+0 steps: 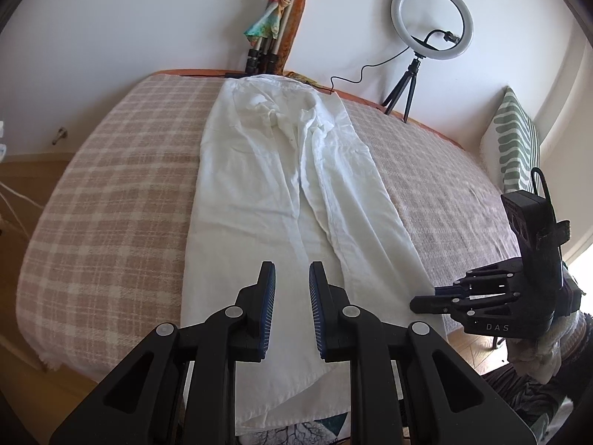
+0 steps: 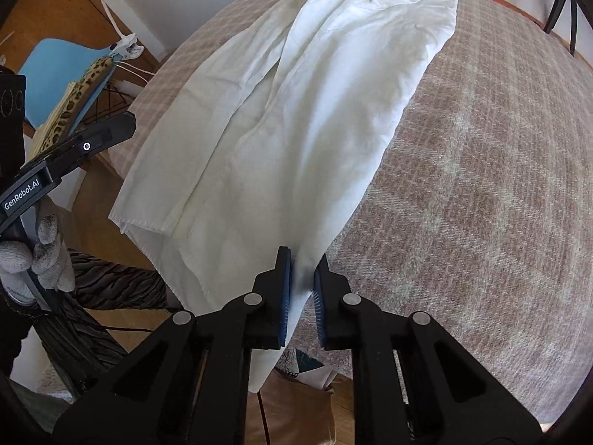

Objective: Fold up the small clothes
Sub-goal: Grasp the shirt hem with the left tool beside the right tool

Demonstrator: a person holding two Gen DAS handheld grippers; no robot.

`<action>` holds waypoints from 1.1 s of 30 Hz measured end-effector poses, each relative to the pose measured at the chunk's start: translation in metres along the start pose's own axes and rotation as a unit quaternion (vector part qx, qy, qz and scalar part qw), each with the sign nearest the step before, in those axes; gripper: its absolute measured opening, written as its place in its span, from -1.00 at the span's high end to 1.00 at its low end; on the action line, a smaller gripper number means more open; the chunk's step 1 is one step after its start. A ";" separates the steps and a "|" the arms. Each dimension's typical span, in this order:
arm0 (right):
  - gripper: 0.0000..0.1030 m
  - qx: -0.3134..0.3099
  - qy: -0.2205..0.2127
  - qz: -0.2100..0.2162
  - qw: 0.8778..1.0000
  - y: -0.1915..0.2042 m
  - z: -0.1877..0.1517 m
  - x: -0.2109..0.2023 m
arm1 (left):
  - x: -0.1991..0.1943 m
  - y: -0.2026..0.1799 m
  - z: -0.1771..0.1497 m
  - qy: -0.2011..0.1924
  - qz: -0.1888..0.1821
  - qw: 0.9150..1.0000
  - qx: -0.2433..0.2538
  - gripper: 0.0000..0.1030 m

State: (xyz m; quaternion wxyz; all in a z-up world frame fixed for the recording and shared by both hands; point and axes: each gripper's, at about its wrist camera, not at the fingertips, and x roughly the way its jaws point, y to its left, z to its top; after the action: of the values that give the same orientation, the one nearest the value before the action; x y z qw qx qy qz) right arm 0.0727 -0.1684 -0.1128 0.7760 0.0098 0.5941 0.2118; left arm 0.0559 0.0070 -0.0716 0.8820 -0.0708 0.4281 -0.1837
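Trousers (image 1: 281,193): white, laid lengthwise on checked bed (image 1: 111,185), legs together for folding. Right gripper (image 2: 302,289) nipping near hem corner, apparently pinched. Left gripper (image 1: 292,311) narrow, empty, poised above hem.

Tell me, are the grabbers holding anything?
The right gripper pinches the white trousers at a near hem corner. The left gripper hovers over them, holding nothing.

Crumpled white cloth garment (image 1: 281,185) on rough woven checked blanket (image 1: 111,185); matt black plastic tongs (image 1: 292,278).
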 end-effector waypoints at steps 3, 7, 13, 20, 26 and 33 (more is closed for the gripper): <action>0.58 0.007 0.013 0.005 1.000 -0.006 -0.005 -0.004 | 0.005 0.011 0.000 0.016 0.007 1.000 -0.001 0.67; 0.53 0.010 -0.048 -0.023 0.999 -0.017 -0.001 -0.033 | 0.007 0.019 0.003 0.028 0.023 0.999 0.017 0.67; 0.52 -0.001 -0.129 -0.038 0.991 -0.013 0.047 -0.035 | 0.022 0.025 0.003 0.052 0.000 0.998 0.017 0.67; 0.53 0.031 -0.129 -0.053 0.990 -0.018 0.105 0.013 | 0.027 0.030 -0.004 0.069 0.000 0.997 0.034 0.67; 0.52 0.036 -0.087 -0.100 0.991 -0.028 0.102 0.030 | 0.029 0.047 -0.004 0.089 -0.001 0.995 0.055 0.54; 0.11 0.093 -0.068 -0.062 0.991 -0.025 0.058 0.004 | 0.027 0.072 -0.016 0.106 -0.019 0.994 0.013 0.05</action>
State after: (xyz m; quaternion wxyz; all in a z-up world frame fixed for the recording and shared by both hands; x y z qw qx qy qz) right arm 0.1357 -0.1764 -0.1060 0.8218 0.0592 0.5566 0.1062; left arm 0.0777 0.0635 -0.1217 0.8290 -0.0476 0.5150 -0.2128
